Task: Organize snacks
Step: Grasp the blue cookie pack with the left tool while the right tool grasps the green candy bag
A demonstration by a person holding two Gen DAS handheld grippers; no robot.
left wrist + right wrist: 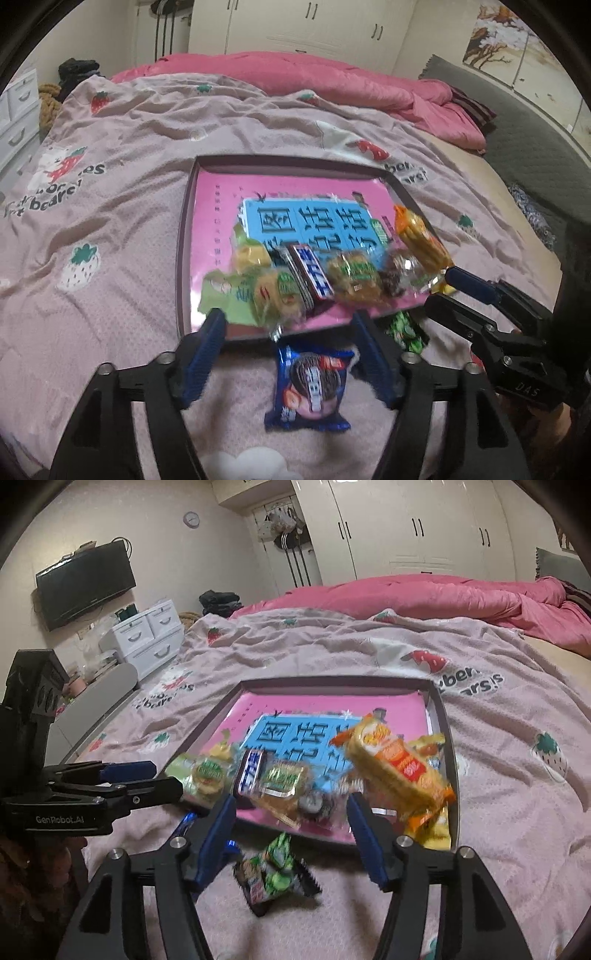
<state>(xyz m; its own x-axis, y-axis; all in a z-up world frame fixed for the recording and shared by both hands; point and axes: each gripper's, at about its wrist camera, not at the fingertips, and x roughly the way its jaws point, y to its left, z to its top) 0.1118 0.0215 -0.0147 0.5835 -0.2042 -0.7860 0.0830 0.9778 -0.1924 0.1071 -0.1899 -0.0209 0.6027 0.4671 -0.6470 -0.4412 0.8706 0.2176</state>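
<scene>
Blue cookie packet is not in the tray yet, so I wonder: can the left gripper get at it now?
Probably yes: the blue cookie packet lies uncovered on the blanket, between the open left gripper fingers.

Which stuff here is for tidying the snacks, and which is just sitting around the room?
For the job: tray, blue cookie packet, green packet, orange wafer pack, left gripper, right gripper.

Just around: pink quilt, TV, white drawers, wall clock.

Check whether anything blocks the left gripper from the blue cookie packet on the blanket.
Nothing visible does. The blue cookie packet lies on the pink blanket between the open fingers of the left gripper, just outside the dark-rimmed tray.
</scene>
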